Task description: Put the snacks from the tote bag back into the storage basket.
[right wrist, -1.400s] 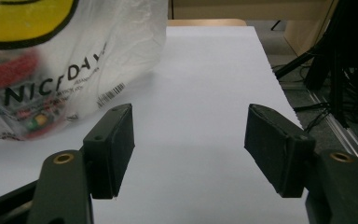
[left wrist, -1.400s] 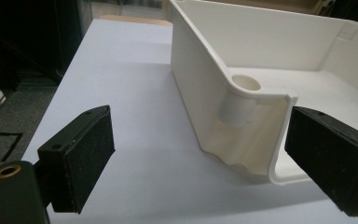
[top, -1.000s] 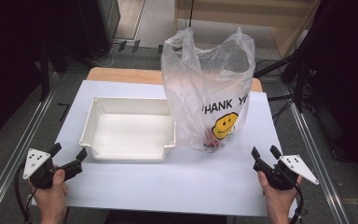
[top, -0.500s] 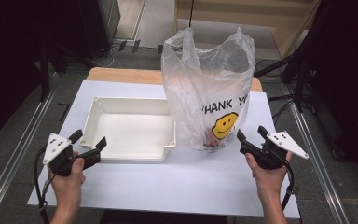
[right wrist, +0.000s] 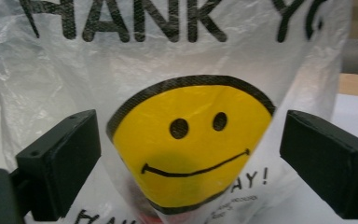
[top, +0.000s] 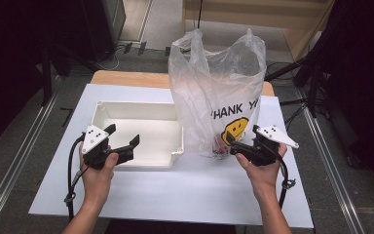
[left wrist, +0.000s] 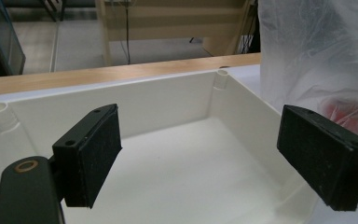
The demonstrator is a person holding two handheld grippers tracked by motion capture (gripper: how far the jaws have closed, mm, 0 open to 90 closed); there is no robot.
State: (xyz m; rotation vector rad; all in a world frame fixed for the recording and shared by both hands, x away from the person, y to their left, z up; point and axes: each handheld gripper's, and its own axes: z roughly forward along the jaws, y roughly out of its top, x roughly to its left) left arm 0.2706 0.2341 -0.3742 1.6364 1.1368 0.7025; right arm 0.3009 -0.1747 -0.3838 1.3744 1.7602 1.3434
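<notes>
Both grippers have their jaws spread wide with nothing between them. Left gripper (top: 124,141), held in the person's left hand (top: 97,168), hovers over the near edge of a white tray (top: 141,109) at about 9 o'clock on the white table (top: 185,190). Right gripper (top: 235,141) sits at 3 o'clock, its jaws just short of a clear plastic bag (top: 214,92) printed with a yellow smiley face (right wrist: 191,144); something red (left wrist: 349,109) shows faintly inside. The bag stands upright just beside the tray's right wall.
</notes>
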